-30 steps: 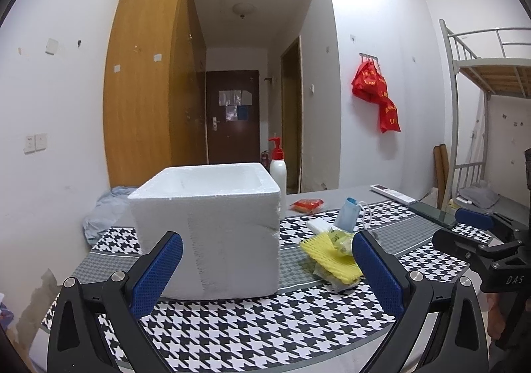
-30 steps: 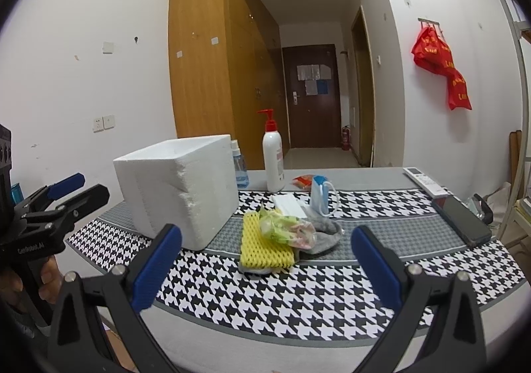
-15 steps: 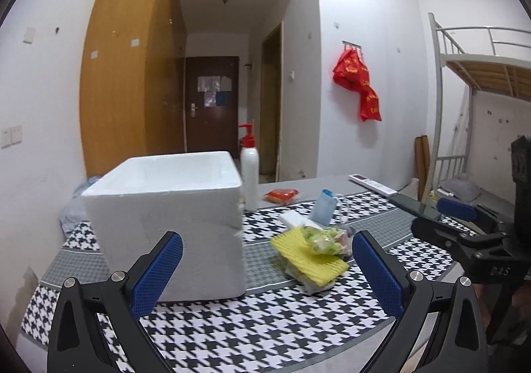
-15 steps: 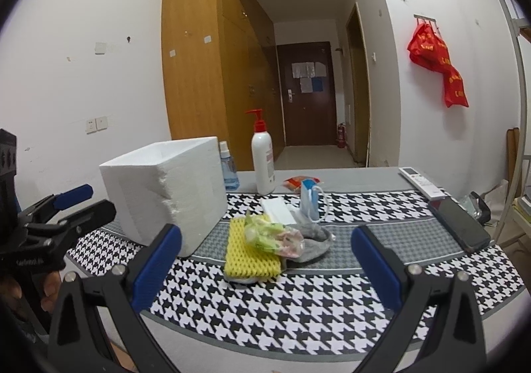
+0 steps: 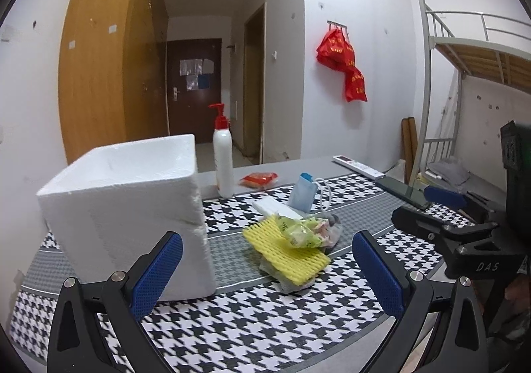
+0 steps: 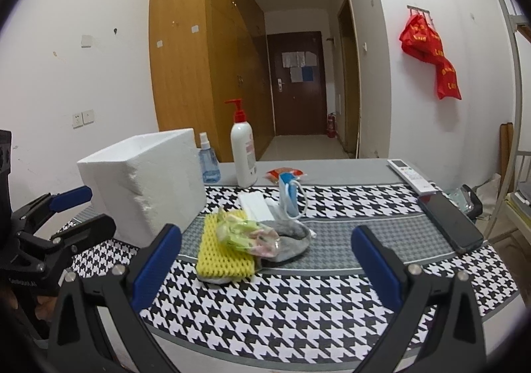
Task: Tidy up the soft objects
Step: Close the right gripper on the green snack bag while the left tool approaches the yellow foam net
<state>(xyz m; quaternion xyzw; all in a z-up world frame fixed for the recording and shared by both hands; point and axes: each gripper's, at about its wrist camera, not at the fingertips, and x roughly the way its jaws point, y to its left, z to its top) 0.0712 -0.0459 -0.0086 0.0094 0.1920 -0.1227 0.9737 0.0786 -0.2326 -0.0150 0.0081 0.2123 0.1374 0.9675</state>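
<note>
A pile of soft things lies mid-table: a yellow foam net (image 5: 286,252) (image 6: 221,255), a crinkled green plastic bag (image 5: 300,233) (image 6: 247,233) on it, a grey sock (image 6: 292,238), white tissues (image 6: 256,205) and a blue mask (image 5: 301,195) (image 6: 288,195). A white foam box (image 5: 129,207) (image 6: 146,185) stands open-topped to their left. My left gripper (image 5: 267,273) is open and empty, in front of the box and pile. My right gripper (image 6: 265,268) is open and empty, in front of the pile.
A white pump bottle (image 5: 223,164) (image 6: 244,157), a blue spray bottle (image 6: 208,164) and a red packet (image 5: 259,178) stand behind. A remote (image 6: 411,175) and a black phone (image 6: 449,222) lie at the right. The houndstooth cloth (image 6: 315,300) covers the table.
The left gripper has swung right, so the box moved left in its view and the pile came nearer centre. The right gripper moved closer to the pile. Both stayed open.
</note>
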